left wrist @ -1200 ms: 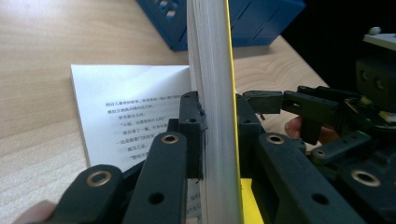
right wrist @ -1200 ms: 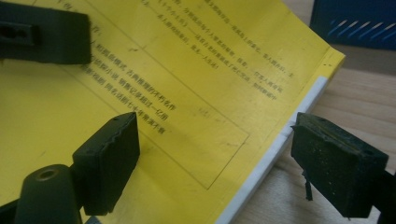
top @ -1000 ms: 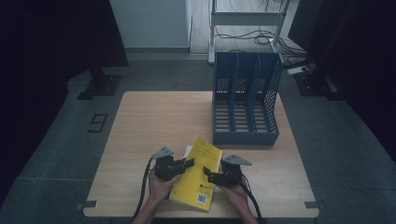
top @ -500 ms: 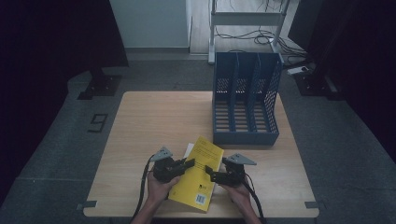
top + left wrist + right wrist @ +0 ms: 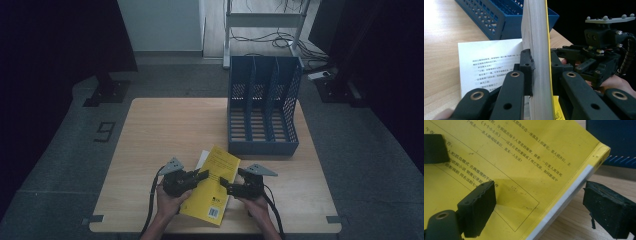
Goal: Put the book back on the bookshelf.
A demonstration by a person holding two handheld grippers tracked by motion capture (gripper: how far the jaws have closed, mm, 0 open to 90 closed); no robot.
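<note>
Nearest the person, the left claw (image 5: 201,175) is pinching the page block of a yellow paperback book (image 5: 212,184); in the left gripper view its pads press the white page edges from both sides, with the yellow cover on the outer face. The book stands tilted at the near edge of the counter (image 5: 165,125), its front part fallen open so that one printed white page (image 5: 489,62) lies flat on the wood.

Just beside it, the right claw (image 5: 228,188) stands spread and has just been opening. In the right gripper view one pad (image 5: 477,207) hovers over the back cover and the other (image 5: 610,211) sits off the spine side over the wood, neither pressing.

Farther back, well apart from the book, a blue three-slot file rack (image 5: 262,107) stands on the counter's far right.

The risk, as I judge it, lies with the single grip. With the right claw let go, the book's weight hangs from one pinch on loose pages, so it could pivot, slide out or fan open further. The flat page could crease or tear if the book is lifted while that leaf drags. A book splayed open would also catch on the rack's dividers.
</note>
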